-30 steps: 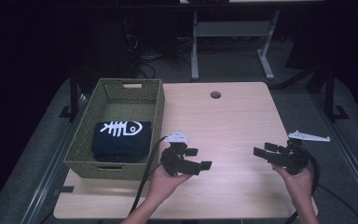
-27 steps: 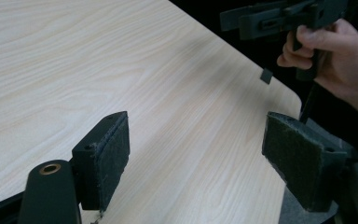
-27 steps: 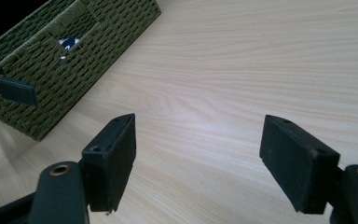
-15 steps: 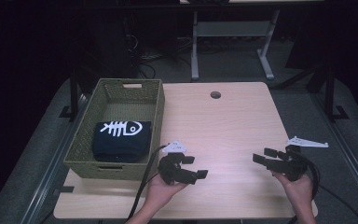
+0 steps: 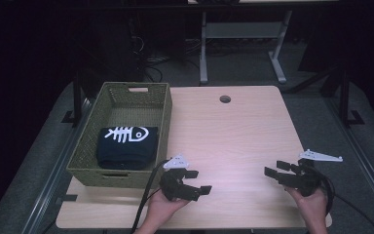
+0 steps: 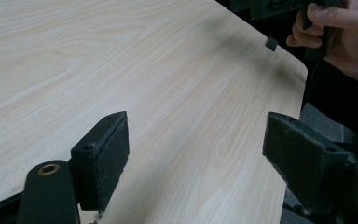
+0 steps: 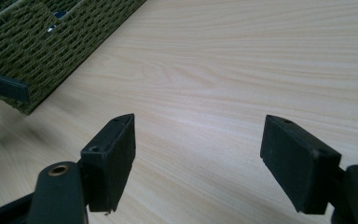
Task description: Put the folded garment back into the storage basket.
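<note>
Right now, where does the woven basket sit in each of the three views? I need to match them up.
High view: the woven basket stands left of centre on the table, with a dark folded cloth inside.
Left gripper view: not in this picture, which looks over bare tabletop toward the other hand.
Right gripper view: its woven wall is at upper left.
Shared landmark: the pale wood-grain tabletop.

No readable text anywhere; only a white fish-skeleton sign on the dark cloth (image 5: 124,146).

Basket (image 5: 87,161) wall perhaps hides the cloth's (image 5: 121,146) near edge
</note>
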Available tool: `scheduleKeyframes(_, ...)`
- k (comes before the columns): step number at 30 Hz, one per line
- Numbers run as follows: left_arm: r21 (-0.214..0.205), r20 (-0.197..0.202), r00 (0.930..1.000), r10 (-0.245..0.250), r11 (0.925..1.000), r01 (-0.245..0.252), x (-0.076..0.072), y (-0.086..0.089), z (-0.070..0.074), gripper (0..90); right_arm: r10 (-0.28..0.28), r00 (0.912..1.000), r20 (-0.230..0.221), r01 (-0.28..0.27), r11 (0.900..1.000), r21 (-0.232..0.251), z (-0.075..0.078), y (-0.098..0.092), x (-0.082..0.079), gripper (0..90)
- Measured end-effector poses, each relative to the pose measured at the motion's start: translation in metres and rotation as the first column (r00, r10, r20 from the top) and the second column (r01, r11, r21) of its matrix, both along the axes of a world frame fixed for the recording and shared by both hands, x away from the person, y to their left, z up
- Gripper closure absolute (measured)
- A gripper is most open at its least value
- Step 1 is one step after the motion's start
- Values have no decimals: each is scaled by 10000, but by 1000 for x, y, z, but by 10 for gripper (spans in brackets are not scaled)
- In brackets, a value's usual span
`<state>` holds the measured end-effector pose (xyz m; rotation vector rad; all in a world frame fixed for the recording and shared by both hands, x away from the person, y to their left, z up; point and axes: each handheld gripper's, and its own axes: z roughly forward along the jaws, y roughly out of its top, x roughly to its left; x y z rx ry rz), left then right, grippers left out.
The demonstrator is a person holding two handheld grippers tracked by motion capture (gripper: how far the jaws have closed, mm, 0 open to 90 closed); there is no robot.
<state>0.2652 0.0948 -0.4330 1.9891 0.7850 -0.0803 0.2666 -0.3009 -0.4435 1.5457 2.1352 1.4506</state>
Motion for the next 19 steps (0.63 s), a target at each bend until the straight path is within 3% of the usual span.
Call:
scheduleKeyframes(8,197,405,9990,-209,9996,201,-10,4,-3,224,-56,9999,97,57,9999,-82,-6,1,-8,261)
scheduleKeyframes(14,135,447,9983,-367,9993,361,-16,6,-7,224,-98,9994,343,106,9996,-245,-7,5,-18,259)
scheduleKeyframes(19,134,209,9988,-434,9990,432,-20,5,-13,222,-8,9988,487,15,9999,-154,-11,10,-25,249)
